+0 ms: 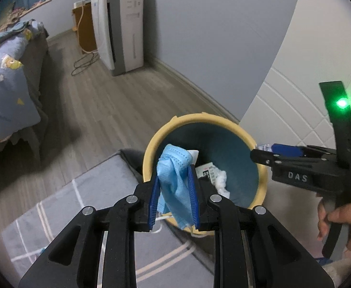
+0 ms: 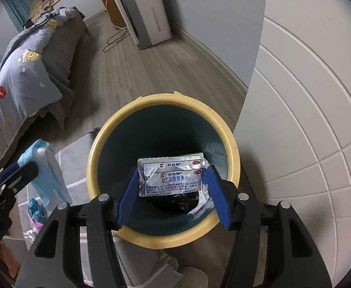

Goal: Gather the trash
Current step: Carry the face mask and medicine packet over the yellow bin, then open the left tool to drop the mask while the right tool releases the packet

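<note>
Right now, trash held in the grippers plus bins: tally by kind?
Blue face mask, in left gripper: 1
Foil medicine sachet, in right gripper: 1
Yellow-rimmed bin: 1
Total: 3

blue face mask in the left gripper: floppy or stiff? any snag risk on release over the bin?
Likely floppy: the mask hangs in folds from the left gripper, drooping below its fingers. Probably very light, so it may cling to the ribbed pads rather than drop cleanly. Its loose ear loop dangles outside the bin rim and could catch there.
</note>
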Available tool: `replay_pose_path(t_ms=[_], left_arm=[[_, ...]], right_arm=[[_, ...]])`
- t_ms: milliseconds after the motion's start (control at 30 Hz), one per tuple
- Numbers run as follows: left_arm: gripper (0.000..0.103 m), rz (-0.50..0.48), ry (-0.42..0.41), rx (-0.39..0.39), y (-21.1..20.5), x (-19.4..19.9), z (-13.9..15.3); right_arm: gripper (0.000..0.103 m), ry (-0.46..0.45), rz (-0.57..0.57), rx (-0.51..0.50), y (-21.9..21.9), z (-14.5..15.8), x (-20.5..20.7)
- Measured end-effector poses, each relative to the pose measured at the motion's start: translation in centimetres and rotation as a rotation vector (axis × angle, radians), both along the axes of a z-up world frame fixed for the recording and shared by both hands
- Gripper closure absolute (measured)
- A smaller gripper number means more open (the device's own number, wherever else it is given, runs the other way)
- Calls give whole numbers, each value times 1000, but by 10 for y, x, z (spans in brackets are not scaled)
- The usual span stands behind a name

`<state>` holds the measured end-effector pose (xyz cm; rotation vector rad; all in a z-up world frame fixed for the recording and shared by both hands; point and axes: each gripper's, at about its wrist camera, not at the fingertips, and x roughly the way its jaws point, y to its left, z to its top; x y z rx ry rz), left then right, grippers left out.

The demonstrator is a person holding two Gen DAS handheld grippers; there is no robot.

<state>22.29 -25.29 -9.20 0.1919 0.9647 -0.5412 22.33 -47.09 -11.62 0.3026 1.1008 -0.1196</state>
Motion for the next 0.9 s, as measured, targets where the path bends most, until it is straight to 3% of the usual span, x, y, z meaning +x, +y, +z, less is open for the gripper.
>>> replay_pose_path(t_ms=[167,400,667,800,900], left_arm=[[80,34,42,-19,-5,14,-16],[78,68,41,-75,-14,25,-19],[44,100,16,-91,-15,30,-23],[32,130,8,-83,-3,32,-25],[29,140,-18,-54,10,32,-25]], right_arm=[[46,53,3,-20,-4,-19,5],[46,111,12,-47,-7,-37,11],[46,97,7,-13,-6,-38,14],[46,77,37,-22,2,-36,18],[46,46,75,-42,13,-31,20]])
